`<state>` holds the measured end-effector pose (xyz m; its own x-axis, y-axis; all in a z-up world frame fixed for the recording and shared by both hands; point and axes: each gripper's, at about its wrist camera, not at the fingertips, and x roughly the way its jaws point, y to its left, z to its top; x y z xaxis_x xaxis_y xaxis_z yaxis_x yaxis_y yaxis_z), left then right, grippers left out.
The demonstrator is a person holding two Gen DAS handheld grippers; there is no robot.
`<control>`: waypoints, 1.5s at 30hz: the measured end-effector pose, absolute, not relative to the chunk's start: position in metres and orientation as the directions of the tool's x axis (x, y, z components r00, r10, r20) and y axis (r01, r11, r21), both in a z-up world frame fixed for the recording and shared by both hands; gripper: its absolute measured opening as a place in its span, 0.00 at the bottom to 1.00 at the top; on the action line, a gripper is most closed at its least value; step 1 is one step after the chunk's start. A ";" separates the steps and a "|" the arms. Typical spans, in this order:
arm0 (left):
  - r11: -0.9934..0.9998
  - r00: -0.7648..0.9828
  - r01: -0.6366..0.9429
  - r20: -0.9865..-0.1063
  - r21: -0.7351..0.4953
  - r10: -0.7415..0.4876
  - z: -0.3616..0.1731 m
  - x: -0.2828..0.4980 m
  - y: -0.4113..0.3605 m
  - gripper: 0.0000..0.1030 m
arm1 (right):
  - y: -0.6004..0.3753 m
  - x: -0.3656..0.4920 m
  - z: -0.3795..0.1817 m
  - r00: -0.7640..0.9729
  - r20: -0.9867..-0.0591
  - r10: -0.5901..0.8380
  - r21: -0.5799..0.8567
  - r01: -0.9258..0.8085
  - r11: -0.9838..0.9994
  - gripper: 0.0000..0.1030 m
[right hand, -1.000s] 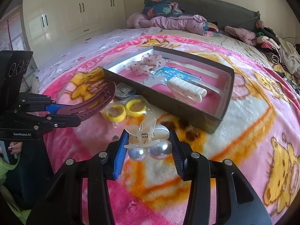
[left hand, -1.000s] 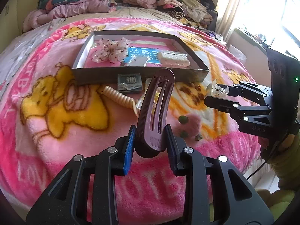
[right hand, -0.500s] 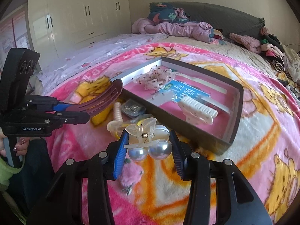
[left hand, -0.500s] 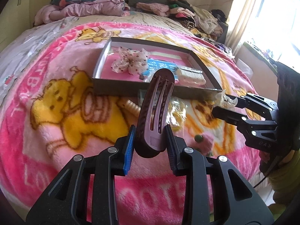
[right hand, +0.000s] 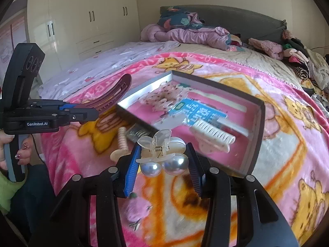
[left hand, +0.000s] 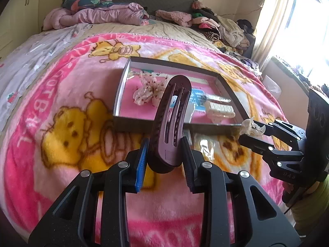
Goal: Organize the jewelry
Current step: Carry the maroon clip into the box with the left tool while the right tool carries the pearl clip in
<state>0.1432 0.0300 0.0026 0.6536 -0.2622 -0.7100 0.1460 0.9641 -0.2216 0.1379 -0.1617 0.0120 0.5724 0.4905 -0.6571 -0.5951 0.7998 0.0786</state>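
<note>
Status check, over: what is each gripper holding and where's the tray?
Left gripper shut on maroon hair clip. Right gripper shut on pearl claw clip. Tray ahead on the blanket, nothing between.

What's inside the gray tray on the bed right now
The tray holds a spotted sheer bow, a blue printed card and a cream comb clip. The maroon clip hides part of it.

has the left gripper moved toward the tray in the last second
Yes. In the right wrist view the left gripper and its hair clip now reach the tray corner, up from beside its near wall.
</note>
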 end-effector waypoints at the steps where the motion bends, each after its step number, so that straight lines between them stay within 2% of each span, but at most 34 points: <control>1: 0.964 0.654 0.147 -0.709 -0.222 -0.263 0.003 0.146 0.030 0.22 | -0.162 0.140 0.013 0.576 -0.655 0.489 0.078 -0.592 0.802 0.41; 32: 0.958 0.621 0.195 -0.729 -0.210 -0.286 -0.006 0.214 0.017 0.23 | -0.194 0.200 0.015 0.657 -0.646 0.387 0.064 -0.459 0.886 0.41; 45: 0.953 0.626 0.175 -0.719 -0.246 -0.301 -0.016 0.235 0.017 0.23 | -0.215 0.228 0.011 0.686 -0.655 0.317 0.056 -0.374 0.926 0.41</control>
